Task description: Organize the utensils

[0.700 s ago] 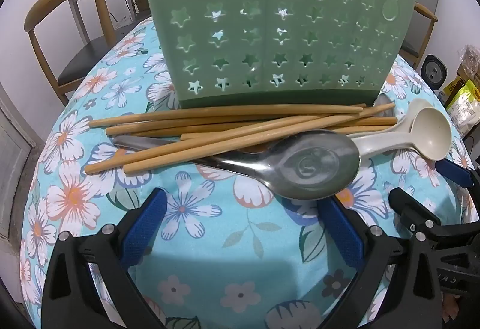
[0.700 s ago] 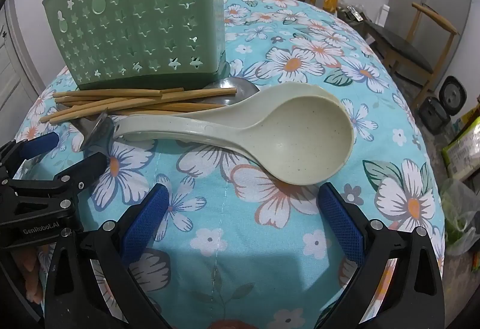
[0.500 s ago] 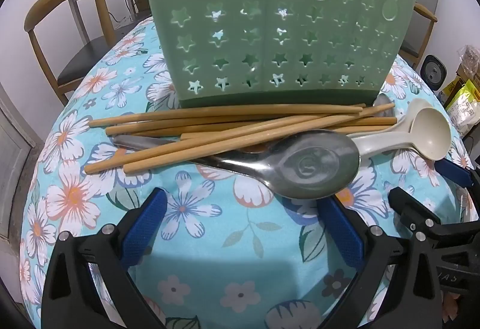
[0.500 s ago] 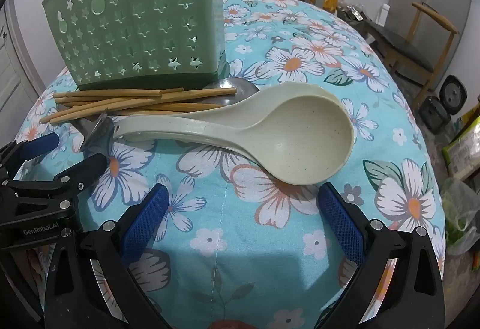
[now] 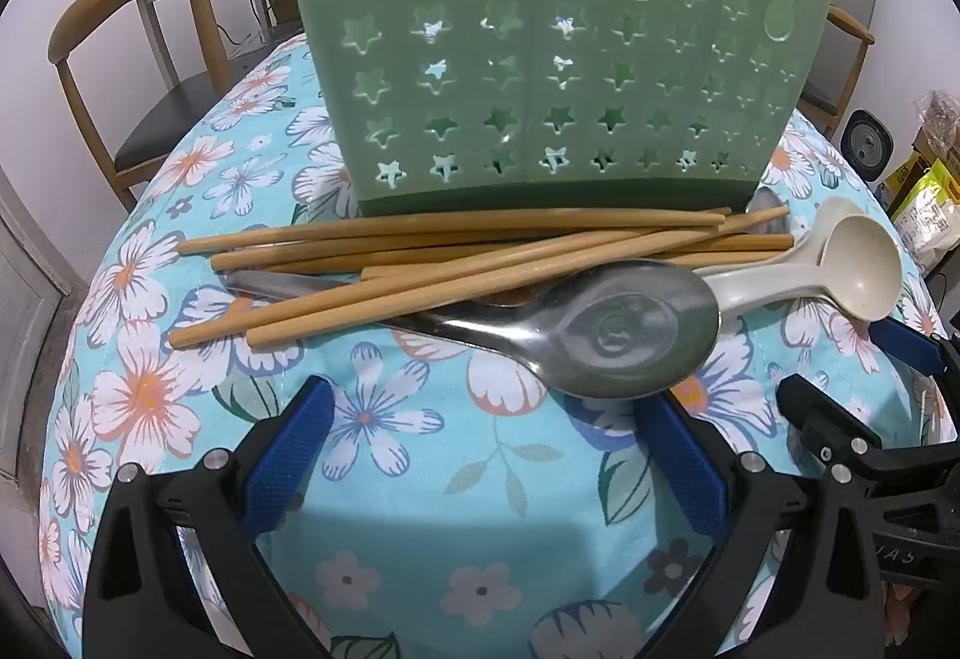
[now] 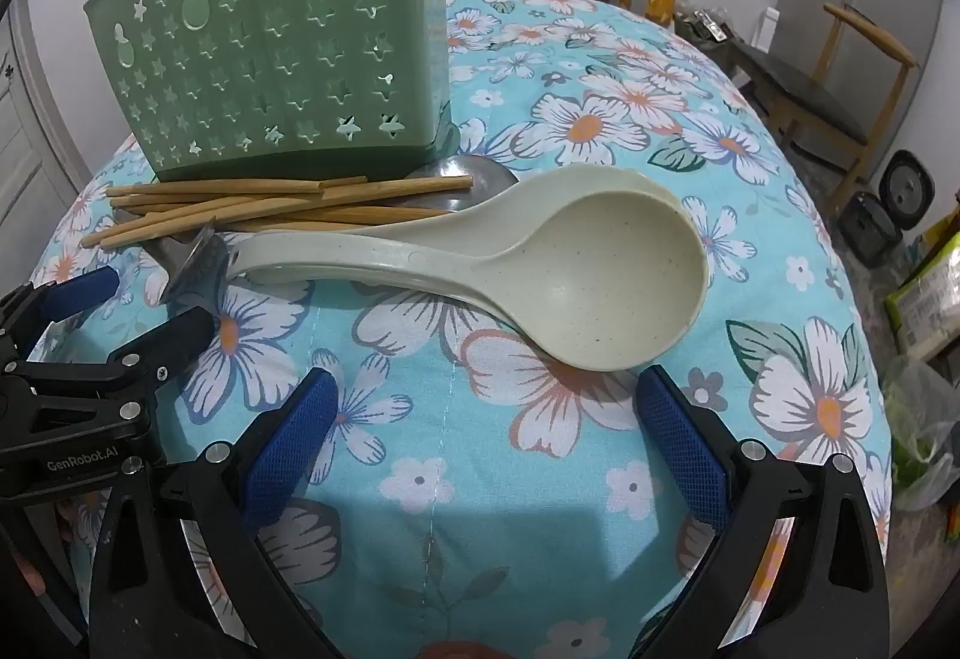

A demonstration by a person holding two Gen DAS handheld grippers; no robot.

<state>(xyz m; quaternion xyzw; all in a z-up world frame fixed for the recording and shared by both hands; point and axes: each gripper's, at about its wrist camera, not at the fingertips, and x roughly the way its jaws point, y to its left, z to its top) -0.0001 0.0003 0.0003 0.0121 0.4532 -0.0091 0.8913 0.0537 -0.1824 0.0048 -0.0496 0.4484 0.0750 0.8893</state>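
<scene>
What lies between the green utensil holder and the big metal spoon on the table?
In the left wrist view, a pile of wooden chopsticks lies between the green utensil holder and the metal spoon, some of them resting across the spoon's handle.

Even, bright indoor light, soft shadows beneath each hand-held gripper [image 5: 483, 455], strong fisheye bending, dark vignetted corners.

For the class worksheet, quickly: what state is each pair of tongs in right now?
Left tongs: open, holding nothing.
Right tongs: open, holding nothing.
</scene>
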